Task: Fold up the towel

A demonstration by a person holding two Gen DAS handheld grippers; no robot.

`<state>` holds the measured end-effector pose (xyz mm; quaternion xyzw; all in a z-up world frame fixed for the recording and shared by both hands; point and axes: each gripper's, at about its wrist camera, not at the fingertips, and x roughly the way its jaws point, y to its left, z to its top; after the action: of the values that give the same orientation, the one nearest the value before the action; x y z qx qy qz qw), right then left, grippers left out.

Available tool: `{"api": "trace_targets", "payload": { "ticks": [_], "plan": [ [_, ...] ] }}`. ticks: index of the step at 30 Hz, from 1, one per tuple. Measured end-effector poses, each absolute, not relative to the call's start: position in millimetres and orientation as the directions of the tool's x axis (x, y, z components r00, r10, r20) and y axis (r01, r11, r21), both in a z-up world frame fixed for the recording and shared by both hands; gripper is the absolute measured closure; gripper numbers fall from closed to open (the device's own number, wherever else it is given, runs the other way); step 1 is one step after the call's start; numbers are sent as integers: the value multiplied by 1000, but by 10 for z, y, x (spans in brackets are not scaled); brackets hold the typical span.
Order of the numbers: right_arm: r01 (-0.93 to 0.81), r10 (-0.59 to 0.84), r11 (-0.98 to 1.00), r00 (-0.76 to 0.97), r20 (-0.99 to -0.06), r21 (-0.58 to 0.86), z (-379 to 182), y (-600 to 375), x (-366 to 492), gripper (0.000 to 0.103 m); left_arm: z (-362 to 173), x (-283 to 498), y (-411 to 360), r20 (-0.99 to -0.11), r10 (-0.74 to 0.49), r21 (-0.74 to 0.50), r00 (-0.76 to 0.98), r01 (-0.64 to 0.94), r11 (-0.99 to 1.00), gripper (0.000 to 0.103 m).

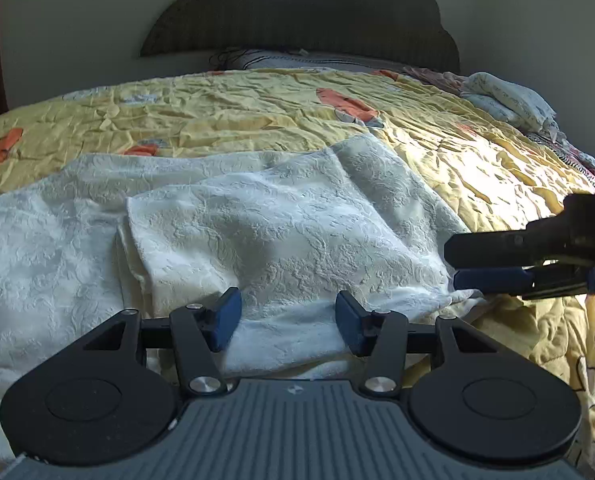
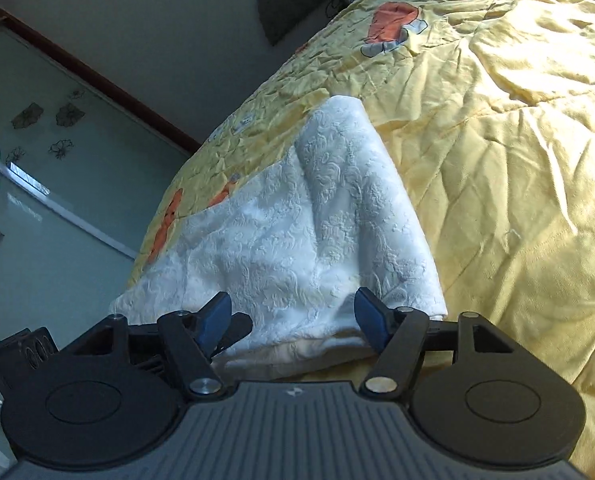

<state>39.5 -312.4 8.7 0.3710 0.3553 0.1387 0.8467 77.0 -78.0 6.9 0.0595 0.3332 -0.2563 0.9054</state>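
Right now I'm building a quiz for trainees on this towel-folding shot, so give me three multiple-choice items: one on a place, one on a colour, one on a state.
1. Where does the white towel lie?
A. on the yellow quilt
B. on a wooden floor
C. in a basket

2. What colour are the pads of the left claw?
A. red
B. blue
C. green

3. How do the left claw's jaws stand?
A. pinched shut on the towel
B. apart, with towel seen between them
C. shut on nothing

Answers:
1 A, the yellow quilt shows all round the towel.
2 B, both pads are blue.
3 B, a clear gap separates the pads, and neither presses the cloth.
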Motion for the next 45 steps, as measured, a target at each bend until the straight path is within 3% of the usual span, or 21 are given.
{"api": "trace_targets", "payload": {
  "ticks": [4, 10, 13, 16, 18, 23, 28, 32, 33, 34, 39, 41, 43, 45],
  "plan": [
    [90, 482, 684, 689, -541, 724, 288, -3262, 461, 33, 132, 802, -753, -645, -427, -85, 634, 495, 865, 45],
    [24, 440, 711, 765, -471, 703, 709, -3377, 1028, 26, 151, 742, -771, -646, -403, -73, 649, 473, 878, 37],
    [35, 455, 738, 711, -536, 674, 604, -3238, 1534, 26, 120, 718, -780, -634, -403, -72, 661, 468, 881, 36],
    [78, 404, 820, 625, -668, 568, 326, -3073, 1924, 25, 94, 699, -777, -622, -406, -75, 669, 465, 882, 35],
    [15, 396, 839, 668, -630, 543, 275, -3064, 1939, 22, 74, 683, -781, -613, -405, -63, 678, 469, 881, 35],
    [75, 349, 837, 691, -633, 543, 416, -3035, 1806, 22, 69, 672, -761, -607, -416, -74, 678, 472, 878, 35],
    [-51, 340, 889, 741, -579, 456, 652, -2973, 1324, 21, 60, 658, -757, -599, -419, -76, 682, 473, 878, 35],
    [-11, 303, 916, 674, -674, 401, 428, -2978, 1339, 20, 56, 653, -762, -599, -418, -72, 683, 473, 878, 35],
    [2, 294, 919, 661, -690, 394, 287, -2992, 1382, 15, 54, 651, -757, -597, -419, -74, 684, 474, 878, 35],
    [-58, 308, 924, 699, -646, 378, 214, -2973, 1338, 9, 52, 650, -750, -595, -422, -76, 684, 475, 877, 35],
    [-121, 133, 990, 694, -708, 67, 202, -2495, 1299, 8, 100, 580, -573, -561, -456, -142, 691, 463, 875, 35],
    [-139, 152, 987, 711, -687, 76, 276, -2416, 1186, 8, 210, 458, -357, -528, -461, -182, 713, 436, 882, 34],
    [-202, 224, 973, 741, -633, 109, 374, -2346, 1009, 8, 298, 337, -100, -504, -430, -203, 749, 382, 902, 25],
    [-260, 269, 960, 768, -582, 101, 474, -2207, 835, 8, 377, 229, 291, -485, -370, -230, 792, 293, 928, 23]
  ]
}}
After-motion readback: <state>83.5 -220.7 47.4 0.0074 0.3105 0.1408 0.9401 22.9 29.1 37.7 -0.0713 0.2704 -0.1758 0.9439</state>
